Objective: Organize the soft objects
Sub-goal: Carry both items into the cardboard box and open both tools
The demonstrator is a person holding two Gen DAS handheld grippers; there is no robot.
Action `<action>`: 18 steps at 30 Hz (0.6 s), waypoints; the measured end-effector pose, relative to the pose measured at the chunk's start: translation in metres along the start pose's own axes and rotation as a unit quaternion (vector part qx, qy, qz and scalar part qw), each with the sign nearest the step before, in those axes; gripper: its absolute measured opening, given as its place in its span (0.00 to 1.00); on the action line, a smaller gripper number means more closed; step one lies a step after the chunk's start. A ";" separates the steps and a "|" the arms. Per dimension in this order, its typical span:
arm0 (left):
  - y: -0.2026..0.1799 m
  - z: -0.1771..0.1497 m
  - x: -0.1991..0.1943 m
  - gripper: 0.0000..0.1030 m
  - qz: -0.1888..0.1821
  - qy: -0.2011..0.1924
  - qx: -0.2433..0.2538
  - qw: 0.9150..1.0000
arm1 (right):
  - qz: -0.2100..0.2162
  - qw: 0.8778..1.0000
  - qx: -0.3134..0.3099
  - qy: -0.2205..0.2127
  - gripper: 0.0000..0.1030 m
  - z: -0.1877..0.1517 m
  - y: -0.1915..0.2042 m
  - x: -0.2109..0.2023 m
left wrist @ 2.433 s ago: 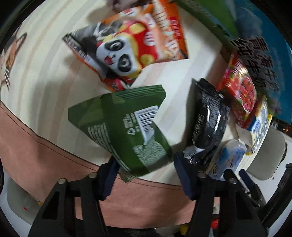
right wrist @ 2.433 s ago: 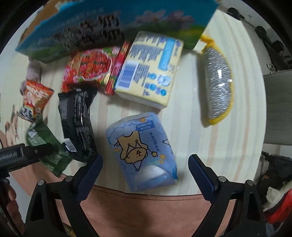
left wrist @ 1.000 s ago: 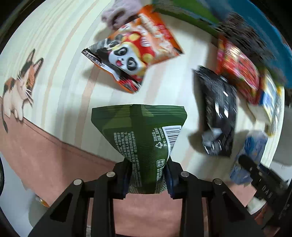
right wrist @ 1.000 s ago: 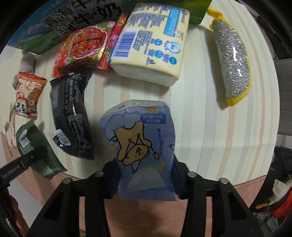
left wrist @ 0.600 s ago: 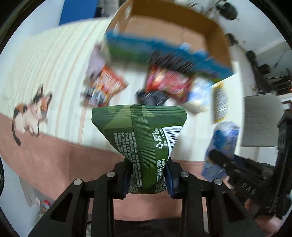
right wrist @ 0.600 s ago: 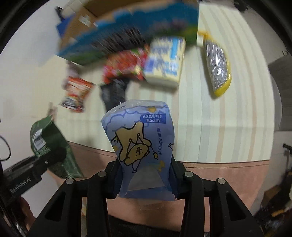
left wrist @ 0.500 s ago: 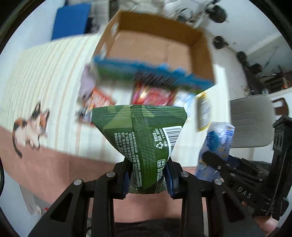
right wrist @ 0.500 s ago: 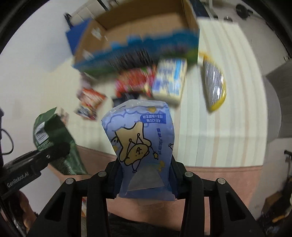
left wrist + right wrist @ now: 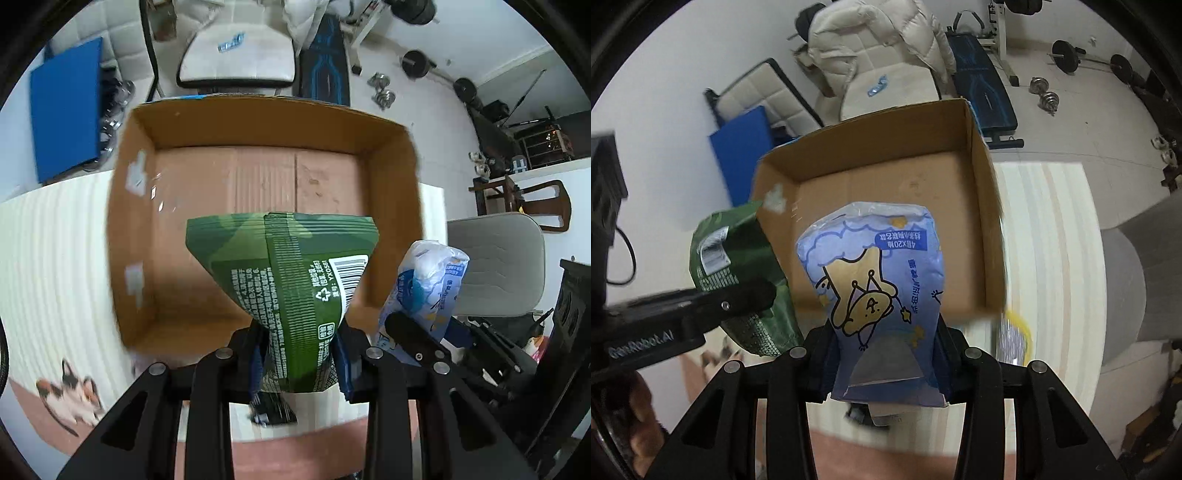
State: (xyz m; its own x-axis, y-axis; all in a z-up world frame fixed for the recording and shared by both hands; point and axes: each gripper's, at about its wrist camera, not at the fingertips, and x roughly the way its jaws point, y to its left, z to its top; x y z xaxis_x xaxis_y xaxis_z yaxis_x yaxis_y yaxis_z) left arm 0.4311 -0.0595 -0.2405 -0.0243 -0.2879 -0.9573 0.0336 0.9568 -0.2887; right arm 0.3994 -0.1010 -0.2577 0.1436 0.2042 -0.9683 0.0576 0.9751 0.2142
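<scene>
My left gripper [image 9: 299, 363] is shut on a green snack bag [image 9: 288, 280] and holds it up in front of an open, empty cardboard box [image 9: 140, 206]. My right gripper [image 9: 886, 363] is shut on a blue tissue pack with a cartoon bear [image 9: 875, 291], held over the box's near edge [image 9: 982, 206]. The tissue pack also shows at the right of the left wrist view [image 9: 428, 280]. The green bag shows at the left of the right wrist view [image 9: 735, 273].
The box stands on a cream striped table [image 9: 48, 258] with a cat print [image 9: 70, 395]. A yellow-edged scrubber [image 9: 1015, 339] lies right of the box. A grey chair [image 9: 498, 262] stands at the right; gym gear lies on the floor behind.
Both grippers closed on their packs, lifted them off the table and carried them up toward the box. The box interior now fills both views.
</scene>
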 end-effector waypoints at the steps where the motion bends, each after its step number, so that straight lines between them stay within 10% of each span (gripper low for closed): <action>1: 0.004 0.014 0.009 0.28 -0.004 0.008 -0.001 1.000 | -0.008 1.000 0.000 0.004 0.43 0.013 -0.001 0.014; 18: 0.013 0.101 0.068 0.29 -0.016 0.060 0.032 0.998 | -0.100 0.994 -0.022 0.026 0.52 0.115 -0.004 0.115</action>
State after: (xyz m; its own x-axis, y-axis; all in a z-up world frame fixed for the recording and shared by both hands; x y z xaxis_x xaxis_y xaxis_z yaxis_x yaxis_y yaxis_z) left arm 0.5309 -0.0702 -0.3108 -0.1464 -0.3086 -0.9399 0.0947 0.9414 -0.3238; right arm 0.5298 -0.0918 -0.3555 0.0817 0.0084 -0.9966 0.0374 0.9992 0.0115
